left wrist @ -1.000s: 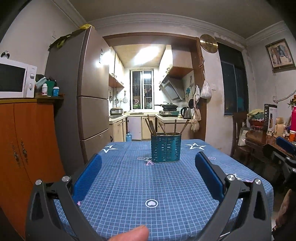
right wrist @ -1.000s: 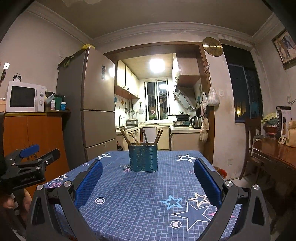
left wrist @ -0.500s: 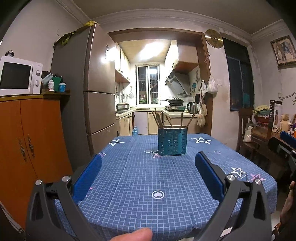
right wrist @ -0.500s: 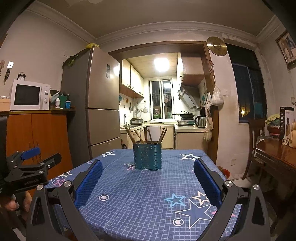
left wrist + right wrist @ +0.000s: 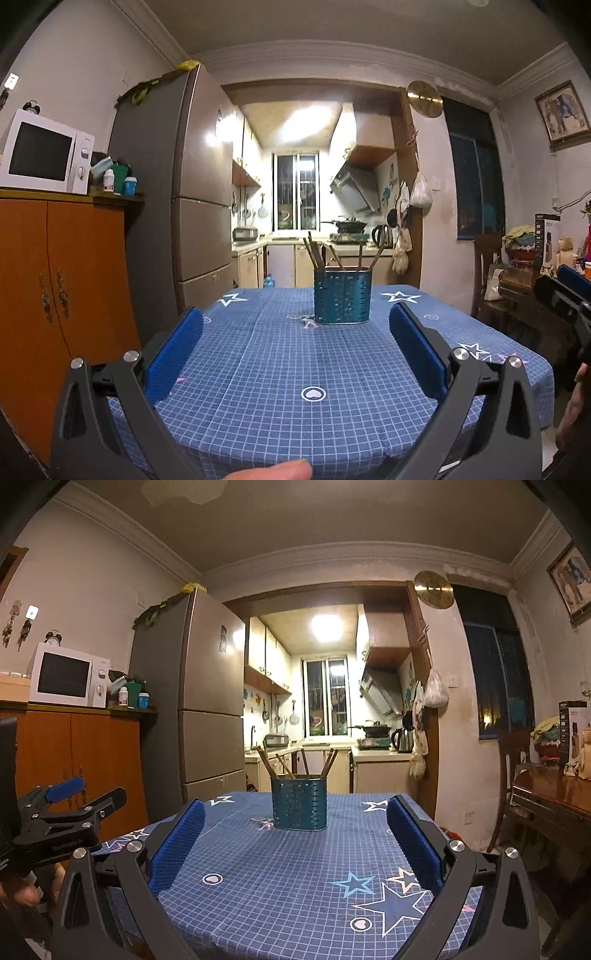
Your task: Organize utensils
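We see a table (image 5: 258,369) covered with a blue checked cloth printed with stars and hearts. Toward its far end stands a teal perforated metal utensil holder (image 5: 342,295), upright, with several brown wooden-looking sticks, likely chopsticks (image 5: 316,253), leaning out of its top at different angles.

In the left wrist view, our left gripper (image 5: 295,328) sits at the near end of the table, its two blue-padded fingers (image 5: 177,347) spread wide with nothing between them. The holder is well ahead of it, framed between the finger tips and slightly right of centre. A fingertip of the person's hand (image 5: 273,470) shows at the bottom edge.

In the right wrist view, our right gripper (image 5: 295,819) is likewise spread wide and holds nothing. The holder (image 5: 299,802) stands ahead of it, close to centre between the fingers, apart from both. The other gripper (image 5: 62,816) appears at the left edge of this view, off the table's side.

Beyond the table we see a tall grey refrigerator (image 5: 192,192), a white microwave oven (image 5: 44,153) on an orange wooden cabinet (image 5: 55,280), and a lit kitchen through a doorway.
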Motion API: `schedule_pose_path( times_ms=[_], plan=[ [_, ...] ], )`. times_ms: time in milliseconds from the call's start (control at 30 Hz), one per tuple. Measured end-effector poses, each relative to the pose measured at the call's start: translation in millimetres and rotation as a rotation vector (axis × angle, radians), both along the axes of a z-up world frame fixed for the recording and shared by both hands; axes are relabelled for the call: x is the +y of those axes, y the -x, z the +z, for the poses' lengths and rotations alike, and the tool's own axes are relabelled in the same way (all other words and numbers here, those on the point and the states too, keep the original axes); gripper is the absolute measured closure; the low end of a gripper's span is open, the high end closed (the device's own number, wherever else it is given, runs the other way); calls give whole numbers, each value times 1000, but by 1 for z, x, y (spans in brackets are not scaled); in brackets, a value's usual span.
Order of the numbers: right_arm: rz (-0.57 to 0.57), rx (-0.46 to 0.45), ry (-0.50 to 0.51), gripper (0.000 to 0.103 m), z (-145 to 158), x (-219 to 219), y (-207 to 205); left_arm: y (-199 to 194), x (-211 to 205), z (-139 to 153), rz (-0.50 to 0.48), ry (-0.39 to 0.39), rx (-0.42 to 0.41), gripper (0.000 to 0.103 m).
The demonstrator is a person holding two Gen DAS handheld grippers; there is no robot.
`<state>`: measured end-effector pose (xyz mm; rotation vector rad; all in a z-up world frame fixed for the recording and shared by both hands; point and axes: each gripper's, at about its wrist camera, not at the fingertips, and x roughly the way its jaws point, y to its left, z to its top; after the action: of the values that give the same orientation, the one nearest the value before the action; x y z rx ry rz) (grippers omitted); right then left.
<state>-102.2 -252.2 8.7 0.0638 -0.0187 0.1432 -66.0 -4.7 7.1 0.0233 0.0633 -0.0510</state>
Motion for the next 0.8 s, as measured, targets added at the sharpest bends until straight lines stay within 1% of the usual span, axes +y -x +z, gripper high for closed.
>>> schedule_pose_path(
  times_ms=[133,267,800],
  plan=[
    [-6,20,-8,5,-10,0,-3,-5,-1,-4,3,-4,24,6],
    [-11,22,-21,5,-15,1,-6,-10,0,-5,11,1,36,6],
    [-25,30,-44,5,-26,0,-17,-17,1,-8,14,-4,47,6]
  ],
)
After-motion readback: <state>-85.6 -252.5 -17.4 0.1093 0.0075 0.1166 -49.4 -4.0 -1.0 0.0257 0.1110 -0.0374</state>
